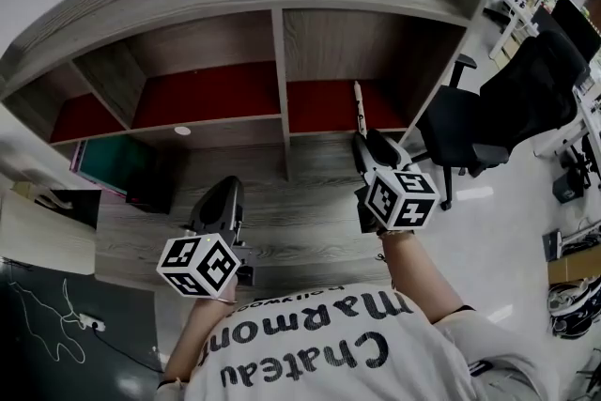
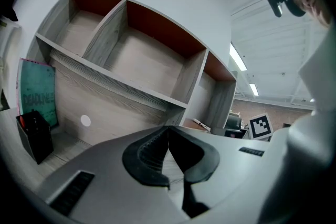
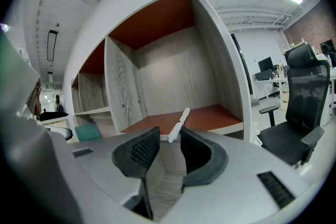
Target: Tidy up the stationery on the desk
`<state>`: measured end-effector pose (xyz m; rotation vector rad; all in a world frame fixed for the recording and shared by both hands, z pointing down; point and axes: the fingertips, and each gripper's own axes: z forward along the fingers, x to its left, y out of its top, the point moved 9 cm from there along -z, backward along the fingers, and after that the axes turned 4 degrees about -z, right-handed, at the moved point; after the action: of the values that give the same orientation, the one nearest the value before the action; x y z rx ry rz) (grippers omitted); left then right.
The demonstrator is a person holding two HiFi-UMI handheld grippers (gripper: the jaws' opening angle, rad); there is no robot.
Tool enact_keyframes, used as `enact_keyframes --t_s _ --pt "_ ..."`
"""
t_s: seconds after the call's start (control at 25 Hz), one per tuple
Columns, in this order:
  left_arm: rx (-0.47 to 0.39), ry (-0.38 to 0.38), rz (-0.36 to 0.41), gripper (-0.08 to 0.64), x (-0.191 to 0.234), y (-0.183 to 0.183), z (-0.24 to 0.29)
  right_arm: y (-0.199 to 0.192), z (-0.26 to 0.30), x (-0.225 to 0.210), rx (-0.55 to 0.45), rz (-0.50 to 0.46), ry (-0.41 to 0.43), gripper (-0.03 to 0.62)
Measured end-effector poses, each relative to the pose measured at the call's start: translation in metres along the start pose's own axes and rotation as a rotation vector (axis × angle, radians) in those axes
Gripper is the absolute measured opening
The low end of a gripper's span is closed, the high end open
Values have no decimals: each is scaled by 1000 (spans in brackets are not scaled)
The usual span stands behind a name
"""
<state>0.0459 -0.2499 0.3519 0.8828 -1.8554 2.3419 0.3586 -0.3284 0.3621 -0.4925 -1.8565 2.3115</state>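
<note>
The white pen [image 3: 178, 124] lies on the red floor of the right shelf compartment [image 1: 329, 108], its near end just ahead of the right gripper [image 3: 169, 138], whose jaws stand released. It should probably back straight out without nudging the pen. The left gripper [image 2: 168, 136] has its jaws clenched on nothing. Counted: 1 pen, 2 grippers, 3 compartments.

Shelf unit [image 1: 280, 42] stands along the far edge of the desk [image 1: 300, 211], three compartments side by side. Pen [image 1: 358, 105] lies in the right compartment, its near end at the front lip. Far left on desk: board [image 1: 108, 166] leans on the back panel, pen holder [image 1: 150, 191] just before it. Office chair [image 1: 470, 122] sits right of desk.
</note>
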Motion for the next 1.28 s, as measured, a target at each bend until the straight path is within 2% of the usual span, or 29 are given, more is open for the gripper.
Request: enact_keyframes --t_s 0.28,0.64,1.28 --pt "1 11 1 15 7 3 -4 -1 6 2 2 15 -25 133" --pt "10 11 -4 15 15 3 -4 -3 8 1 -3 50 -59 91" --pt "8 8 -6 15 14 3 -2 -2 7 -4 -6 80 -63 67"
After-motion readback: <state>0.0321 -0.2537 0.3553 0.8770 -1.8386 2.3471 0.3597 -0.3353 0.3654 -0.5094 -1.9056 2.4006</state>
